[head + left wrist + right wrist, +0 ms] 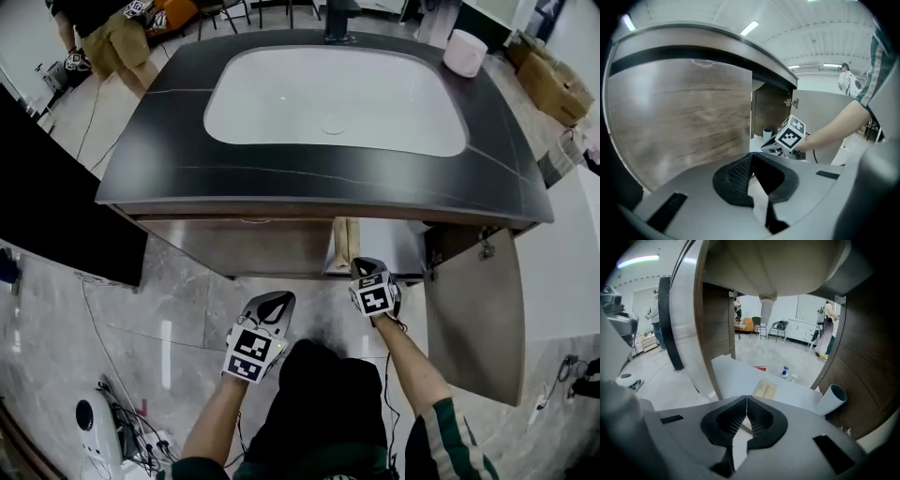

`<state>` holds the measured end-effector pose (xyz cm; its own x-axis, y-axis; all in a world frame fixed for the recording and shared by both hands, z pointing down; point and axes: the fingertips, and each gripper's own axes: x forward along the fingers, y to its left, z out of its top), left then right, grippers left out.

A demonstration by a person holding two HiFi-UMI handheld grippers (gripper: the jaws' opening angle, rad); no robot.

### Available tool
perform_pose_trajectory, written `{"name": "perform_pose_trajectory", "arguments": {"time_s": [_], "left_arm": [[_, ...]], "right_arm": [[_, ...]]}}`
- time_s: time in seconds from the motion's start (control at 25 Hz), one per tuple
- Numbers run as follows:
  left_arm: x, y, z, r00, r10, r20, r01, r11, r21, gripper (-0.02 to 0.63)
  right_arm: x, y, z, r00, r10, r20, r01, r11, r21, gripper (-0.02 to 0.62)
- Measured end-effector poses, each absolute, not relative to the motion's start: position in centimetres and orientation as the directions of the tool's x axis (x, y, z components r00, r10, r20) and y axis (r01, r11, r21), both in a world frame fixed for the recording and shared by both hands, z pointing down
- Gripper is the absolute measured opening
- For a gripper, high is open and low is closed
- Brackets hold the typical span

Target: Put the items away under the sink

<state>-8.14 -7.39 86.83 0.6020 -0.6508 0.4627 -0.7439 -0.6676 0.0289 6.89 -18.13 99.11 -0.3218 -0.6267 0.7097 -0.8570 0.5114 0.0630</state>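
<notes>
The vanity has a dark countertop point(169, 141) and a white basin point(281, 103). Below it the right cabinet door point(487, 309) hangs open and the left door point(679, 117) is closed. On the white cabinet floor point(736, 376) lie a pale wooden flat item point(765, 389) and a white cup point(832, 400) tipped on its side at the right. My right gripper point(746, 398) is shut and empty at the cabinet opening, just short of the wooden item point(345, 242). Low before the closed door, my left gripper point(751, 155) is shut with nothing in it.
A drain pipe point(766, 310) hangs down from the basin inside the cabinet. A red item point(759, 367) and a small blue bottle point(785, 372) lie beyond the shelf. A pale round container point(466, 52) and faucet point(339, 19) stand on the counter. A person point(103, 37) stands far left.
</notes>
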Motion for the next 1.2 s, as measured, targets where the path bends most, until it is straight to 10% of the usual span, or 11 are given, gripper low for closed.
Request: {"name": "perform_pose_trajectory", "arguments": {"time_s": [0.68, 1.2], "left_arm": [[-4.3, -8.6, 49.3, 0.666, -0.574, 0.476, -0.681, -0.728, 0.075, 0.011], [-2.8, -14.3, 38.3, 0.71, -0.554, 0.434, -0.652, -0.751, 0.108, 0.011]], "right_arm": [[5.4, -6.8, 60.1, -0.397, -0.565, 0.723, -0.858, 0.509, -0.073, 0.043], [6.8, -12.7, 46.1, -0.35, -0.654, 0.67, -0.922, 0.368, -0.122, 0.043]]}}
